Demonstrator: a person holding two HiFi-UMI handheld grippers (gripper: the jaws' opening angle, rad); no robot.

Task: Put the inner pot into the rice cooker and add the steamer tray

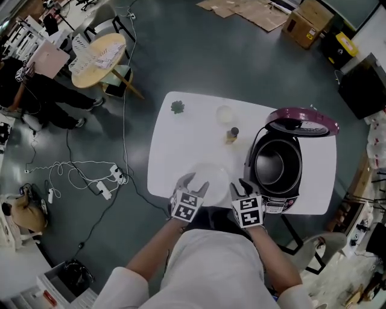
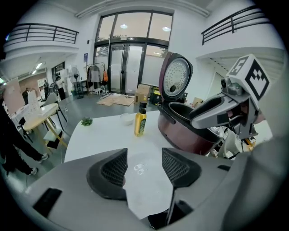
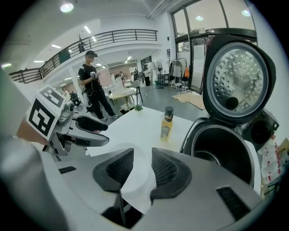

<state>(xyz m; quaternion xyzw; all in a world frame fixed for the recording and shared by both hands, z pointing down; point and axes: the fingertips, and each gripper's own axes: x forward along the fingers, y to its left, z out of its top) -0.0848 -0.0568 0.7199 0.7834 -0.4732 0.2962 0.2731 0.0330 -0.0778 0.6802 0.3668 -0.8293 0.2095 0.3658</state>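
Steamer tray (image 1: 208, 180) on bench (image 1: 181, 139) near edge. Left gripper (image 1: 193, 183) at its 8 o'clock, right gripper (image 1: 240, 188) at 4. Both jaws open astride the rim, no clamp visible. Rice cooker (image 1: 278, 181), inner pot (image 1: 269, 163) seated, lies at tray's 2 o'clock, so right side is nearer.

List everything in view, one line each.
table: 1, white, centre
rice cooker: 1, maroon, lid open, table's right end
inner pot: 1, dark, inside the cooker
steamer tray: 1, translucent white, table's near edge
oil bottle: 1, yellow, black cap, mid-table
small bowl: 1, whitish, beyond the bottle
plant: 1, green, table's far left corner
round table: 1, wooden, floor at far left
cardboard: several pieces, brown, floor beyond
left gripper: 1, grey, jaws apart at tray's left edge
right gripper: 1, grey, jaws apart at tray's right edge
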